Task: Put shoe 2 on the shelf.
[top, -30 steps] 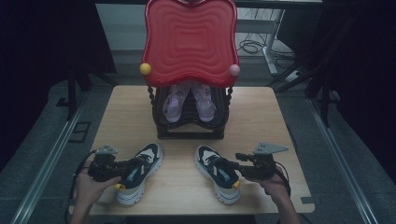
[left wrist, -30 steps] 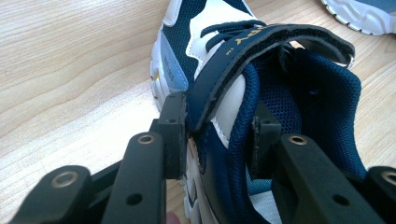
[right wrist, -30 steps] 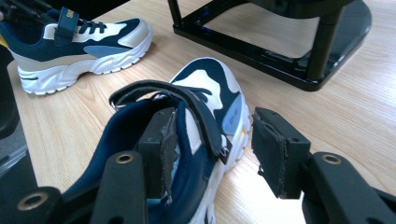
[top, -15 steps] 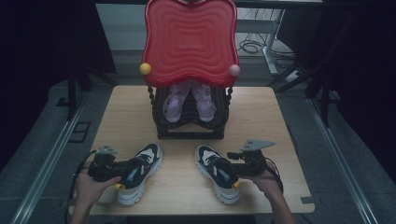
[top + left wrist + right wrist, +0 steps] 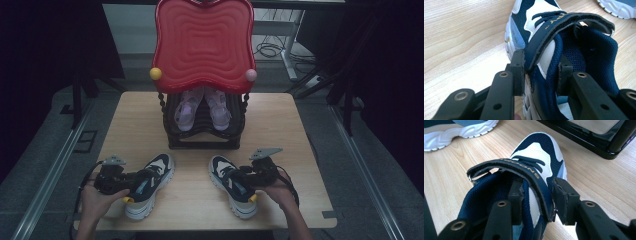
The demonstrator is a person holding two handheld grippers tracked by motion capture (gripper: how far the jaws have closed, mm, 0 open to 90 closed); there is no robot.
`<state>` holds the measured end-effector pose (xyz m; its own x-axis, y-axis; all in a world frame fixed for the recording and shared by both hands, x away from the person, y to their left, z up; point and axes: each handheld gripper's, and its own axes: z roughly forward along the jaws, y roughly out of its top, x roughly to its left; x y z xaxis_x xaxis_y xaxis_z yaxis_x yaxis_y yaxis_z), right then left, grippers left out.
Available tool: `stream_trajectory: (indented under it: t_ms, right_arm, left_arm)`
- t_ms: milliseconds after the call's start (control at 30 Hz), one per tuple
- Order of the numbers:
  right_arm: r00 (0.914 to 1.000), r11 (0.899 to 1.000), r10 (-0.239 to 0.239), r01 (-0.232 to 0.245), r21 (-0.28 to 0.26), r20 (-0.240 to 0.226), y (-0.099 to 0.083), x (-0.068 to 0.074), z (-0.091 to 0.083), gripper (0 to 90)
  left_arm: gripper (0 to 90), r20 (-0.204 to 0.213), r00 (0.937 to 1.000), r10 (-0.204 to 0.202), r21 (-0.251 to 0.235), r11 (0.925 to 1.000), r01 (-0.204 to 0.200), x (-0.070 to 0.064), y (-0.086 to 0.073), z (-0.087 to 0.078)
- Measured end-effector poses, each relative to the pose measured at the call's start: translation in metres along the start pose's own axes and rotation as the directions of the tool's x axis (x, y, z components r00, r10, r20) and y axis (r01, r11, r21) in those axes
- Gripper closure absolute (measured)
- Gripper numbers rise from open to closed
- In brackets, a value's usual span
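Observation:
Two navy-and-white sneakers lie near the table's front edge. My left gripper (image 5: 140, 181) is shut on the left sneaker (image 5: 159, 167). In the left gripper view the gripper (image 5: 540, 75) pinches the side collar and strap of that sneaker (image 5: 536, 17), one jaw outside and one inside. My right gripper (image 5: 240, 179) is shut on the right sneaker (image 5: 225, 172). In the right gripper view the gripper (image 5: 537, 197) clamps the collar wall of that sneaker (image 5: 536, 150) just under the strap. Both shoes rest flat on the wood.
A black shoe rack (image 5: 202, 135) stands at the middle of the wooden table (image 5: 280, 125), holding a pair of pink shoes (image 5: 187, 107). A large red tray (image 5: 202, 45) leans upright on top of it. The rack's base (image 5: 599, 142) lies close beyond the right sneaker.
My right gripper has moved left and onto the right sneaker's collar. The left gripper and both sneakers have stayed where they were.

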<state>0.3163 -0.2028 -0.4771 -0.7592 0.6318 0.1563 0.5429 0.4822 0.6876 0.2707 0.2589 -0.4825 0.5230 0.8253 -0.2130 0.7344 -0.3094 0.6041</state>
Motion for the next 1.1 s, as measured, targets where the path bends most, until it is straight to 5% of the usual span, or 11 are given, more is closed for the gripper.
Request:
stream_trajectory:
  t_ms: [633, 1100]
  right_arm:
    - [0.9998, 0.998, 0.018, -0.018, -0.063, -0.001, -0.007, -0.001, -0.007, 71.8]
    - [0.9982, 0.984, 0.056, -0.059, -0.169, -0.021, -0.014, -0.006, -0.019, 71.8]
  left_arm:
    - [71.1, -0.001, 0.9998, -0.018, -0.006, 0.9998, 0.018, 0.002, -0.001, -0.006]
    - [71.0, 0.023, 0.9984, -0.051, -0.109, 0.9927, 0.053, 0.004, -0.001, -0.017]
